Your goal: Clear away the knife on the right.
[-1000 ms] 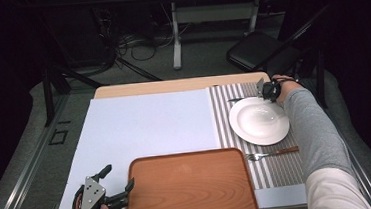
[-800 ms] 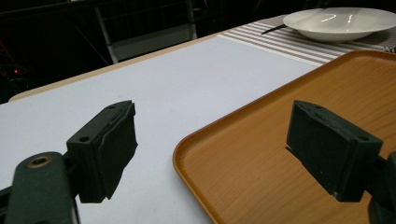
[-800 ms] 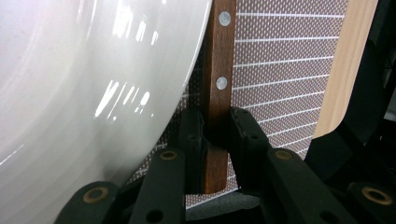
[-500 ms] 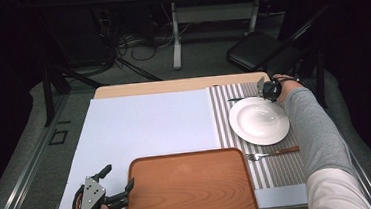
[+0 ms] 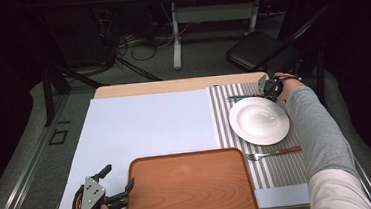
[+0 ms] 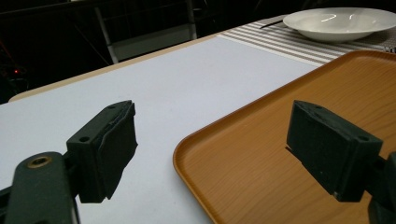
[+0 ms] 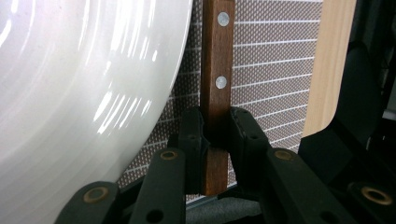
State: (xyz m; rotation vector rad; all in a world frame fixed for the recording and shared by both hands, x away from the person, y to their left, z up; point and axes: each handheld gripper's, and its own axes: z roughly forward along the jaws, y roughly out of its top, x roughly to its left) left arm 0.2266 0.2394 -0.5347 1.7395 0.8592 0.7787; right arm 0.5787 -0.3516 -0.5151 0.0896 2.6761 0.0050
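Observation:
A wooden-handled knife lies on the striped placemat just beyond the white plate. My right gripper is shut on the end of its handle. From above, the right gripper sits at the far right edge of the table, and the knife points left along the plate's far rim. My left gripper stands open at the near left. One jaw hangs over the left corner of the brown tray, the other over the white mat. Nothing is between its pads.
A fork with a wooden handle lies on the placemat on the near side of the plate. The white mat covers the left and middle of the table. A black chair stands beyond the far edge.

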